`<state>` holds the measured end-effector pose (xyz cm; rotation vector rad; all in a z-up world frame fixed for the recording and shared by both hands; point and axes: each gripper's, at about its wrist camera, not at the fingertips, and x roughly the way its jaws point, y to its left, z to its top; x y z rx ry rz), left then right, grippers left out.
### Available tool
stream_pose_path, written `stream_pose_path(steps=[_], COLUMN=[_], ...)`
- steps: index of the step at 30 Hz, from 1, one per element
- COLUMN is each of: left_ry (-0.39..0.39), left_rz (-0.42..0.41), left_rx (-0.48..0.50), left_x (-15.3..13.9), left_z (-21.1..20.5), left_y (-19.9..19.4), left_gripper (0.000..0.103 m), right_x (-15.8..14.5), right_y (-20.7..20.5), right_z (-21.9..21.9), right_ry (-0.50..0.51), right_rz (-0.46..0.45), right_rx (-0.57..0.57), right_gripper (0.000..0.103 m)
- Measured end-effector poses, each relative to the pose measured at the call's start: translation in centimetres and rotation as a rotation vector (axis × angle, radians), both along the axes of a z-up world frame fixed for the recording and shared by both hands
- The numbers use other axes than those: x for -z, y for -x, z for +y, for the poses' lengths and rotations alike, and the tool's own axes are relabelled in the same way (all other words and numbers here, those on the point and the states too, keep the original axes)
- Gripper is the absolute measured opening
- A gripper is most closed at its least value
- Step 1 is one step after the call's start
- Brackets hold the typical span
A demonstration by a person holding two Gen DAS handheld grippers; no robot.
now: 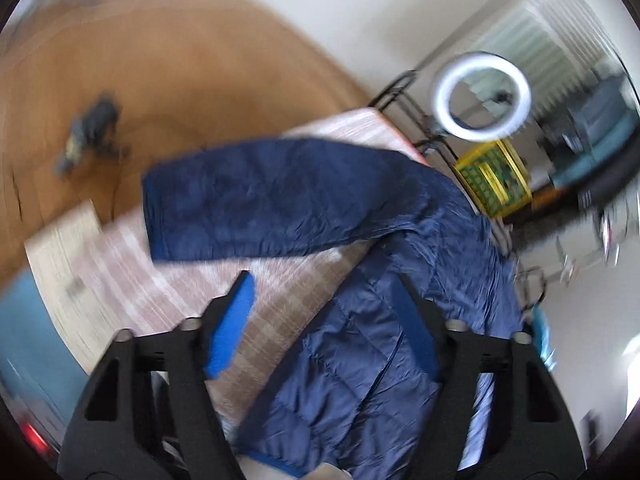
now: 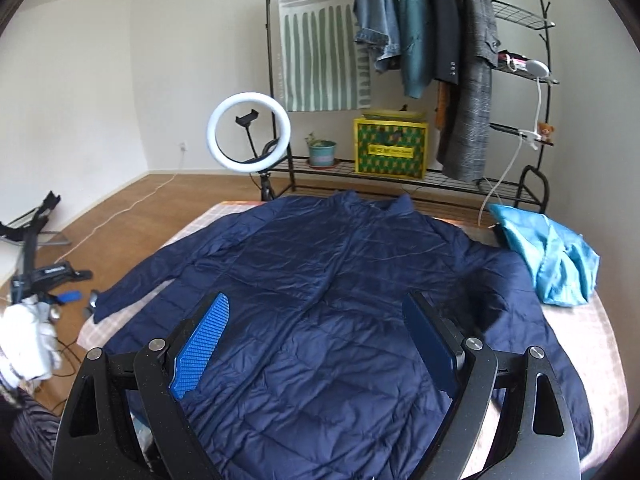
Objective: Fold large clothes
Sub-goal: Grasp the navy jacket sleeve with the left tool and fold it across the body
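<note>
**Navy jacket spread flat on the bed, both grippers open above it**

A navy quilted jacket (image 2: pixel 332 280) lies front up across a bed (image 2: pixel 592 328) covered in a pale checked sheet. Its collar points toward the far edge, and its sleeves reach out to either side. In the right wrist view the right gripper (image 2: pixel 318 312) hangs over the jacket's lower front with its jaws spread wide and nothing between them; the blue pads (image 2: pixel 204 344) touch no fabric.

The left wrist view is tilted and blurred. There the left gripper (image 1: pixel 324 304) sits above the bed beside the jacket's body, jaws apart and holding nothing. One sleeve (image 1: pixel 256 204) stretches across the sheet ahead of it, its cuff near the bed's edge, with wooden floor beyond.

A light blue garment (image 2: pixel 548 256) lies crumpled at the bed's far right corner, just beside the jacket's shoulder. Behind the bed stand a ring light (image 2: pixel 248 136) on a stand and a black metal rack (image 2: pixel 532 80) hung with several coats and a striped cloth. On the rack's low shelf sit a yellow box (image 2: pixel 390 148) and a small potted plant (image 2: pixel 320 152).
</note>
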<state>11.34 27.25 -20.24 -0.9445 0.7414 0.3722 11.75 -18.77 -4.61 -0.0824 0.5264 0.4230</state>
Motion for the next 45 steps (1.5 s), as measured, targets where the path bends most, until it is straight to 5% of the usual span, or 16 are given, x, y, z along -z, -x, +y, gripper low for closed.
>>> stream_pose_path(steps=[5, 11, 23, 29, 31, 34, 40, 45], left_ry=[0.200, 0.246, 0.388, 0.388, 0.354, 0.307, 0.221, 0.055], left_rz=[0.027, 0.066, 0.015, -0.019, -0.001, 0.021, -0.008, -0.072], left_rx=[-0.131, -0.198, -0.403, -0.443, -0.428, -0.399, -0.357, -0.278], left_x=[5.2, 7.3, 10.4, 10.7, 10.8, 11.0, 9.8, 5.0], left_z=[2.3, 3.6, 6.2, 7.1, 7.3, 7.2, 7.5, 6.8], left_y=[-0.6, -1.0, -2.7, -3.6, -3.7, -4.1, -4.8, -6.3], left_gripper=[0.052, 0.052, 0.052, 0.051, 0.026, 0.011, 0.004, 0.003], right_x=[1.2, 2.3, 3.0, 3.4, 3.6, 3.8, 3.8, 3.7], right_y=[-1.1, -2.2, -2.5, -3.0, -3.1, -3.2, -3.1, -3.6], right_z=[-0.2, -0.8, -0.5, -0.5, -0.6, -0.5, -0.6, -1.6], right_ry=[-0.026, -0.025, 0.023, 0.025, 0.026, 0.029, 0.031, 0.010], right_rz=[0.025, 0.066, 0.056, 0.074, 0.082, 0.101, 0.103, 0.143], right_rx=[-0.007, 0.004, 0.022, 0.033, 0.034, 0.029, 0.031, 0.056], right_gripper=[0.089, 0.089, 0.089, 0.089, 0.089, 0.089, 0.089, 0.089])
